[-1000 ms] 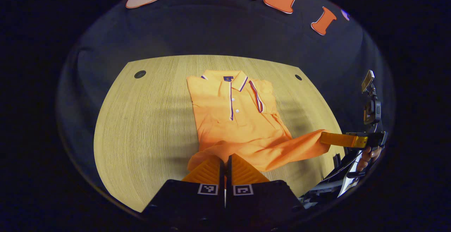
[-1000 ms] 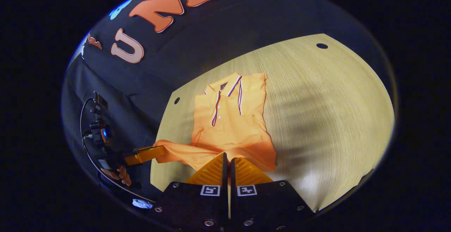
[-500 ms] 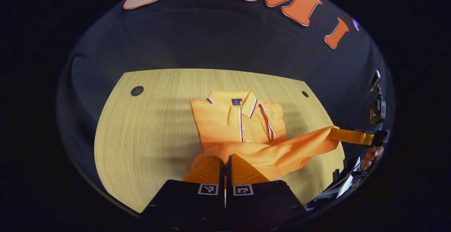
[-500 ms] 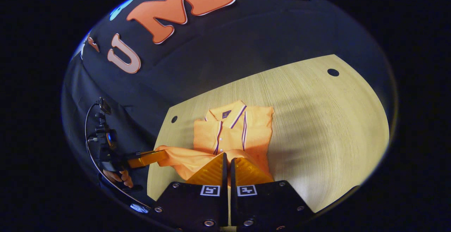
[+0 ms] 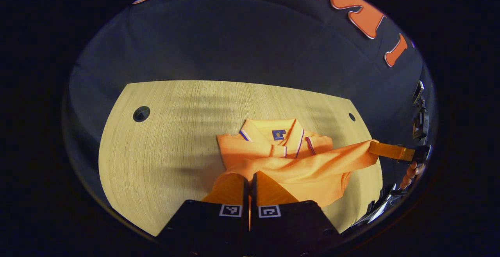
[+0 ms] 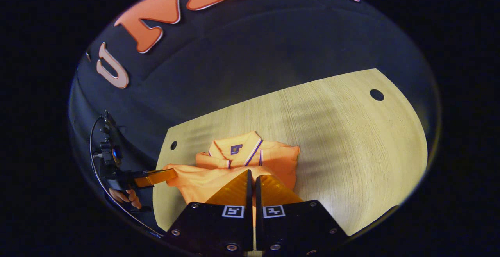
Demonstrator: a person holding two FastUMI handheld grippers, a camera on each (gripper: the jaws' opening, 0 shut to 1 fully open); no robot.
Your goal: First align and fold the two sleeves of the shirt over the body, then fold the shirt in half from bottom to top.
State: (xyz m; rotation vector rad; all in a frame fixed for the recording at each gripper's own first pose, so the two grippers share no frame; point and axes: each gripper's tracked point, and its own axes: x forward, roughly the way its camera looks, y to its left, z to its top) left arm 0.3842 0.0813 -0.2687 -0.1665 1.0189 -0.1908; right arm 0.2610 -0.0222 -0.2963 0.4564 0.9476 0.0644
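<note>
Both claws are clamped on the hem of the orange shirt, the left gripper at its left corner and the right gripper at its right, holding it raised over the collar end lying on the wooden table.

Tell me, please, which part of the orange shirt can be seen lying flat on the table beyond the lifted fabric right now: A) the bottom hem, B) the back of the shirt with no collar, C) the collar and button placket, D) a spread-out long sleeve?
C: the collar with its striped edges and the top of the placket lie on the table, past the lifted hem of the shirt.
</note>
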